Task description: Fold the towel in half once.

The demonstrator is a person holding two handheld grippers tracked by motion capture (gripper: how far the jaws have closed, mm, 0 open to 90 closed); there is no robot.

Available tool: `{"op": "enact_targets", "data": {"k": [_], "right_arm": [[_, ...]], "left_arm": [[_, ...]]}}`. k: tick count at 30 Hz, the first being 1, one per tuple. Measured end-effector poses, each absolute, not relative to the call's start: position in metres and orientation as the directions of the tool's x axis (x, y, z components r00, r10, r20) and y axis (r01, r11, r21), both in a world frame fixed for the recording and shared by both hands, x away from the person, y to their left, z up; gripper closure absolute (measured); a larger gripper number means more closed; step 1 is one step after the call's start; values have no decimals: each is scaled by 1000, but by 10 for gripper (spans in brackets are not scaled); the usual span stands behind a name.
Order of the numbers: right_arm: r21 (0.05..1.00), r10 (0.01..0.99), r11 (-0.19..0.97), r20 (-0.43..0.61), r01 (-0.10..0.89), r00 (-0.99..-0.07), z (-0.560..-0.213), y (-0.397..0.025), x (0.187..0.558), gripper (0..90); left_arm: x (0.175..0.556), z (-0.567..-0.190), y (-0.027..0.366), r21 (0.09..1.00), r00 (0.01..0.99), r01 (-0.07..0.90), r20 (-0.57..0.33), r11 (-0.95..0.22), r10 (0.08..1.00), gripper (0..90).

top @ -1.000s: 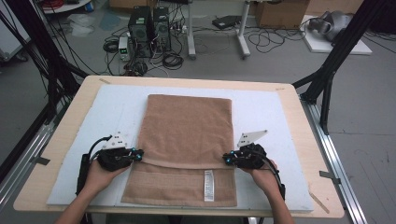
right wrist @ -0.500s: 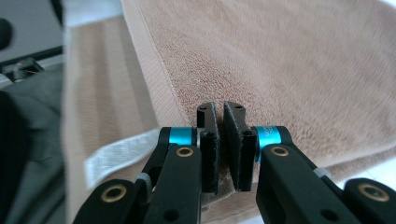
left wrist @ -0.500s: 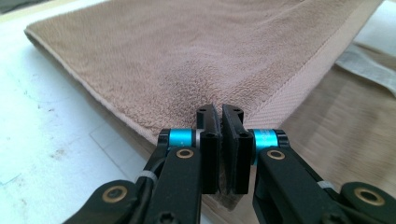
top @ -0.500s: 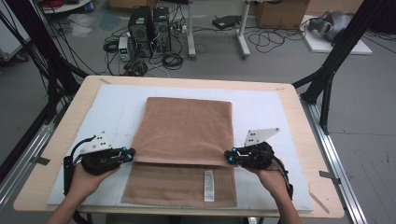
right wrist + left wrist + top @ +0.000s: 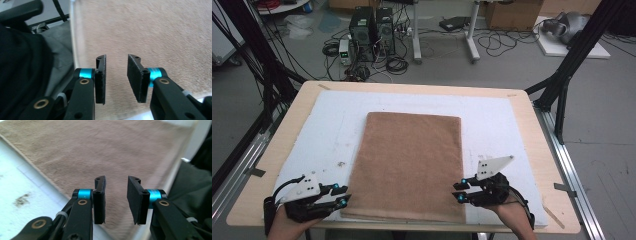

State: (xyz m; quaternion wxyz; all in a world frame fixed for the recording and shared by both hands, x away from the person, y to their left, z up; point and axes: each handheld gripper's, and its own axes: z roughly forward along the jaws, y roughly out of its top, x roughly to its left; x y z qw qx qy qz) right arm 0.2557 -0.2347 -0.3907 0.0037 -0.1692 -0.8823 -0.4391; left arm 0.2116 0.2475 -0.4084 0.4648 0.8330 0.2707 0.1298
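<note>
Item 1, nearest: left gripper (image 5: 343,195), black, two-jawed with blue collars, held at the near left corner of the cloth. In the left gripper view (image 5: 116,197) its jaws are seen parted with nothing between them; released.

Item 2: right gripper (image 5: 459,192), of the same make, with a grey three-cornered plate on top, held at the near right corner. In the right gripper view (image 5: 116,77) a clear gap is shown between the jaws; released, nothing grasped.

Item 3: brown rectangular terry towel (image 5: 409,162), laid flat on the white foam mat (image 5: 512,130), its near edge close to the mat's front border, its far edge around mid-table. It is judged light, soft and limp: no shape will be kept when lifted, and sagging between the two holds is to be expected. The pile is judged grippy rather than slick. Hold is best taken at the two near corners, on the hemmed edge.

Item 4: pale wooden table (image 5: 532,107), by which the mat is carried.

Item 5, farthest: computer towers (image 5: 372,25) and loose cables on the grey floor.
</note>
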Motion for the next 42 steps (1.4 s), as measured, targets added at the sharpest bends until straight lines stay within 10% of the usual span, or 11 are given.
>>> {"op": "enact_targets", "data": {"k": [11, 25, 42], "right_arm": [[778, 403, 523, 136, 349, -905, -403, -238, 289, 575], [800, 501, 457, 130, 389, -855, -400, -225, 325, 249], [806, 507, 469, 89, 361, -857, -381, -211, 345, 222]], "left_arm": [[253, -419, 223, 852, 797, 347, -48, -393, 602, 601], [276, -407, 222, 858, 753, 383, -76, -342, 654, 386], [283, -406, 225, 857, 729, 401, -84, -325, 679, 330]]}}
